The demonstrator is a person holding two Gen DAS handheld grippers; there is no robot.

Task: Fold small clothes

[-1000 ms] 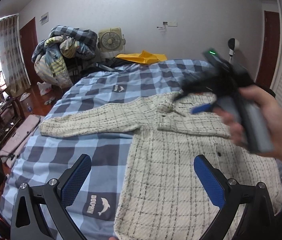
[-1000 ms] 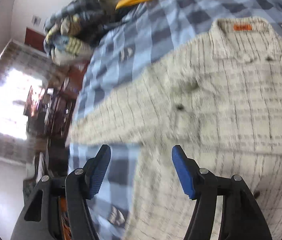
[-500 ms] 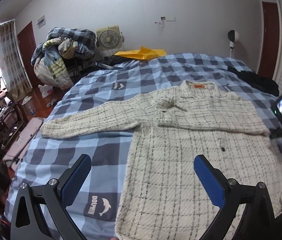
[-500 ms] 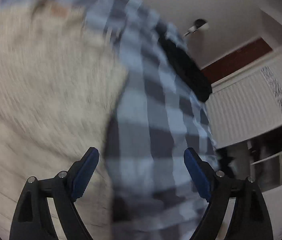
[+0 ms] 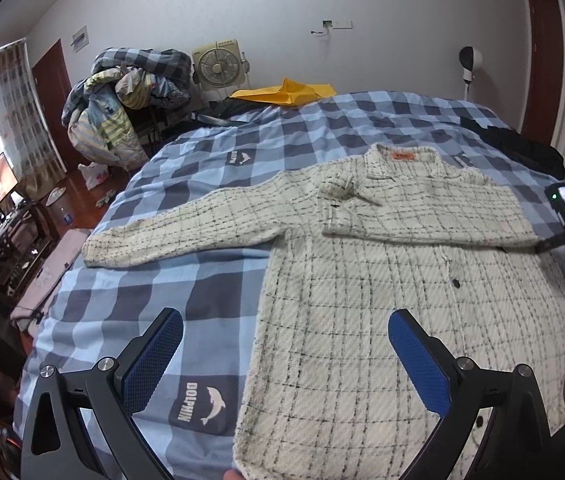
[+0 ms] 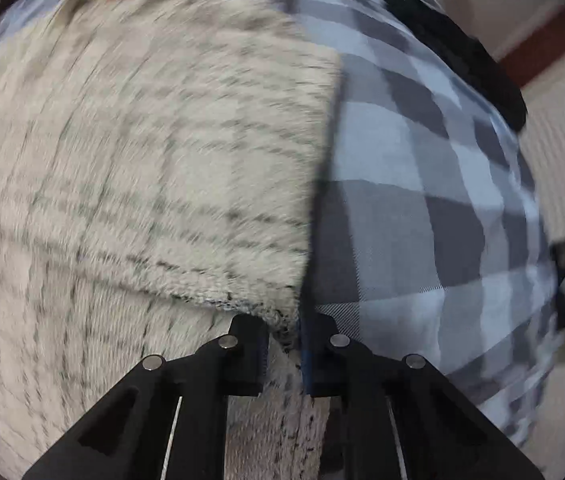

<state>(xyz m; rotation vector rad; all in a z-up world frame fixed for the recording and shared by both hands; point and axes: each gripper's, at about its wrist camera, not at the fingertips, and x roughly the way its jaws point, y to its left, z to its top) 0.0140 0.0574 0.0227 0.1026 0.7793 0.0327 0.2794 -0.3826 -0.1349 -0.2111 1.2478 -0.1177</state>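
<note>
Cream woven jacket with black checks [image 5: 362, 280]: right gripper [image 6: 284, 336] closing on its 3 o'clock folded edge; left gripper [image 5: 282, 360] gapes empty. Best lifted slowly.

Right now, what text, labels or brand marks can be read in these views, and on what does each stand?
"DOLPHIN": grey patch with a white dolphin on the checked bedcover.
Second dolphin patch farther up the cover: too small to read.
Orange neck label on the cream plaid shirt: too small to read.
Right wrist view: blurred, nothing legible.

Jacket [image 5: 382, 280] flat on bed [image 5: 210, 280]; clothes pile [image 5: 130, 92] behind-left.
</note>
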